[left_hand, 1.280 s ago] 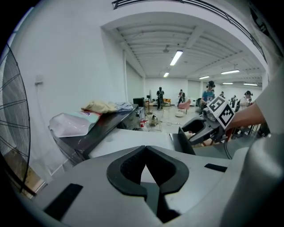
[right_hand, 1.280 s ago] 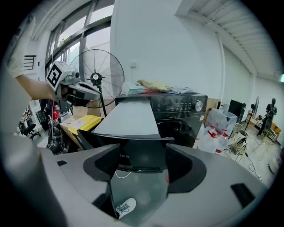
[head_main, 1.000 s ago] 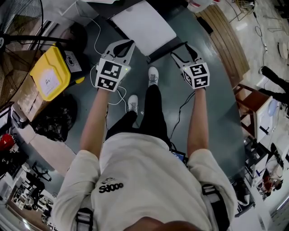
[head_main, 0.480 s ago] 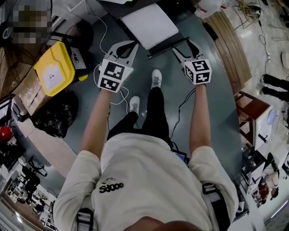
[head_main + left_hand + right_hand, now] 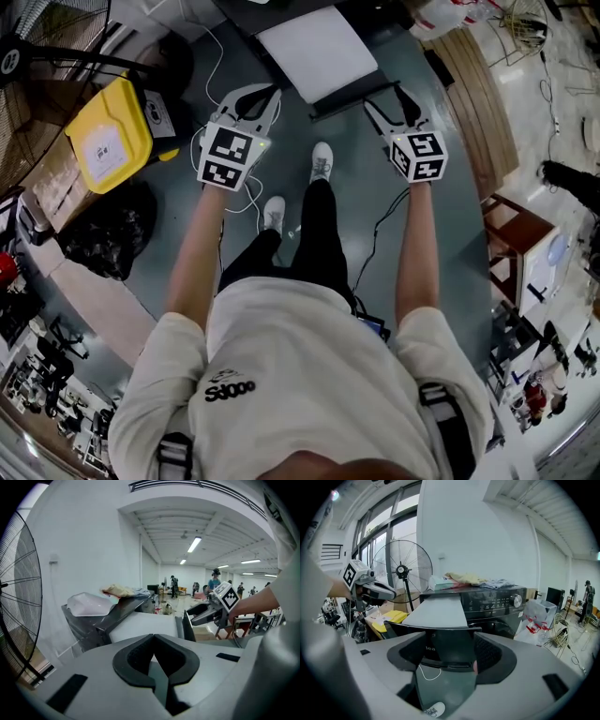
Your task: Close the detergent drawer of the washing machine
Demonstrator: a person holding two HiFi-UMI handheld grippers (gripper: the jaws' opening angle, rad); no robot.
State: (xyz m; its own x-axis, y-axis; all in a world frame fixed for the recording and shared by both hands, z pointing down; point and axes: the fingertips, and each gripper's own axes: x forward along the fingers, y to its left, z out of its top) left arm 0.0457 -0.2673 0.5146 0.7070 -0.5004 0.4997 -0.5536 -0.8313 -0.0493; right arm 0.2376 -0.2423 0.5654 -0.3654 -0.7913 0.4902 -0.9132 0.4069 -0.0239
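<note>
The washing machine (image 5: pixel 497 603) is black, and its drawer (image 5: pixel 319 52) stands pulled out, white on top with a dark front panel (image 5: pixel 352 98). In the head view my right gripper (image 5: pixel 386 101) is open at the right end of that panel; whether it touches is unclear. In the right gripper view the drawer's front (image 5: pixel 436 629) shows in the gap of this gripper (image 5: pixel 449 646). My left gripper (image 5: pixel 270 92) is shut on nothing, just left of the drawer's near corner. Seen from the left gripper (image 5: pixel 153 637), the drawer top (image 5: pixel 145 625) lies straight ahead.
A yellow box (image 5: pixel 105 145) and a black bag (image 5: pixel 108 244) lie on the floor at the left. A white cable (image 5: pixel 246 192) runs by the person's shoes (image 5: pixel 319 159). A standing fan (image 5: pixel 401 571) is left of the machine, clothes (image 5: pixel 122 591) lie on top, and a plastic bag (image 5: pixel 539 616) sits at its right.
Hardly anything differs. Both grippers stay in front of the drawer; the right one has drifted slightly to the right. The drawer stands pulled out as before.
</note>
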